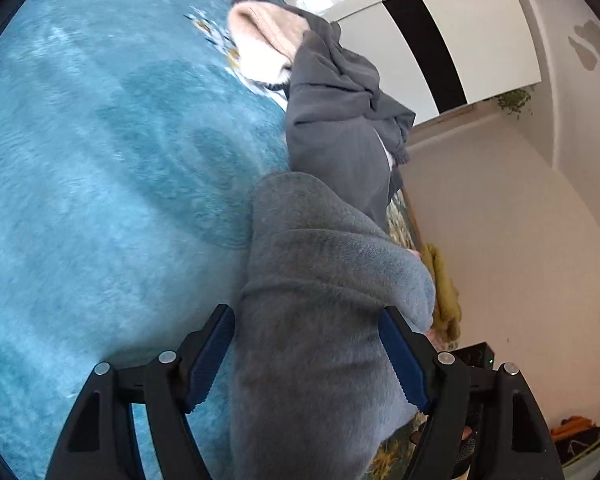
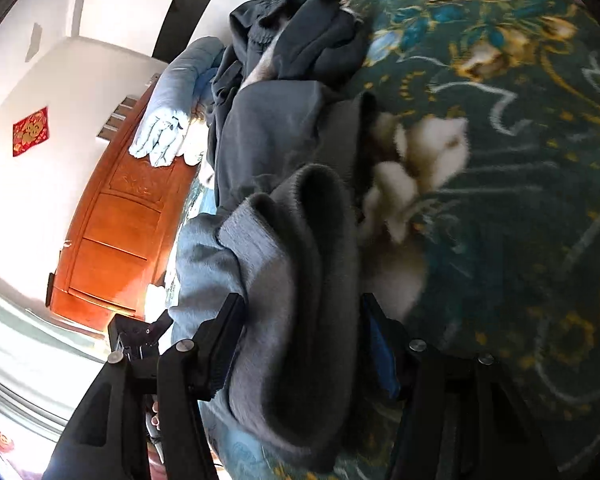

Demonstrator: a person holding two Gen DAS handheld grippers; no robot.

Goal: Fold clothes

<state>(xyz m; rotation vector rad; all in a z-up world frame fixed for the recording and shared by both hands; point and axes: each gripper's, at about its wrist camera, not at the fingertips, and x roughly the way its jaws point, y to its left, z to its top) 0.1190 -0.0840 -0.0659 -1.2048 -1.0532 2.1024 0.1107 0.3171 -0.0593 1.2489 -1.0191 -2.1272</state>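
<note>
Blue blanket (image 1: 100,160) covers the bed, floral blanket (image 2: 500,160) beside it. Dark clothes pile (image 1: 340,120) lies further back. Grey garment (image 1: 312,300) sits btwn both grippers' jaws. Left gripper (image 1: 306,356) released, wide; right gripper (image 2: 300,344) released too, pads w/ gaps.

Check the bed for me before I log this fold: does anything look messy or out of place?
Yes. Behind the grey fleece garment between the tongs, a dark grey garment lies crumpled in a heap beside a cream one, not folded. A yellow cloth hangs at the bed's edge.
</note>
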